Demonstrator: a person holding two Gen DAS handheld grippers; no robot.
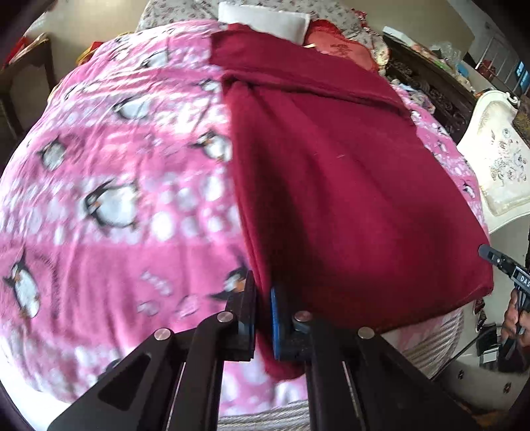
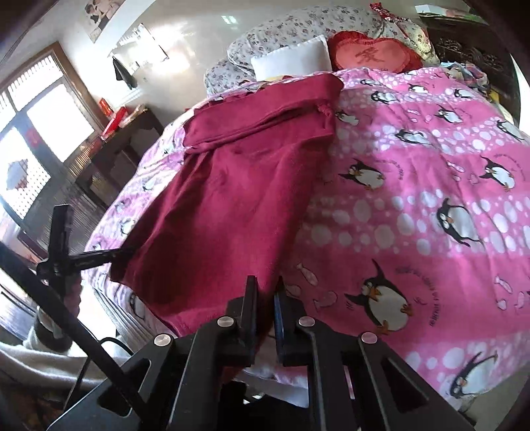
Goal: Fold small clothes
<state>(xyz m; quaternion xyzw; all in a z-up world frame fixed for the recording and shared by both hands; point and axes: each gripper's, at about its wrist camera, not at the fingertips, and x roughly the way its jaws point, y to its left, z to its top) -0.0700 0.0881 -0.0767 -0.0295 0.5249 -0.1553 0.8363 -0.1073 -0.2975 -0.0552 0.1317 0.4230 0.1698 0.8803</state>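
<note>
While you lean over the near edge of the bed, the dark red garment [image 1: 347,185] lies spread on the pink penguin blanket [image 1: 109,172], its near hem at the edge closest to you and its far end folded over into a thick band near the pillows. The cloth is plain, soft-looking and fuzzy, with long shallow wrinkles running from near to far.

Your left gripper [image 1: 263,298] is pinched on the garment's near left corner, red cloth bunched between its black and blue pads. Your right gripper [image 2: 265,298] is clamped the same way on the near right corner, the hem caught between its fingers.

Beyond the garment's far end sit a white pillow [image 2: 294,56] and a red heart-shaped cushion [image 2: 371,53], side by side against a flowered quilt [image 2: 291,30].
</note>
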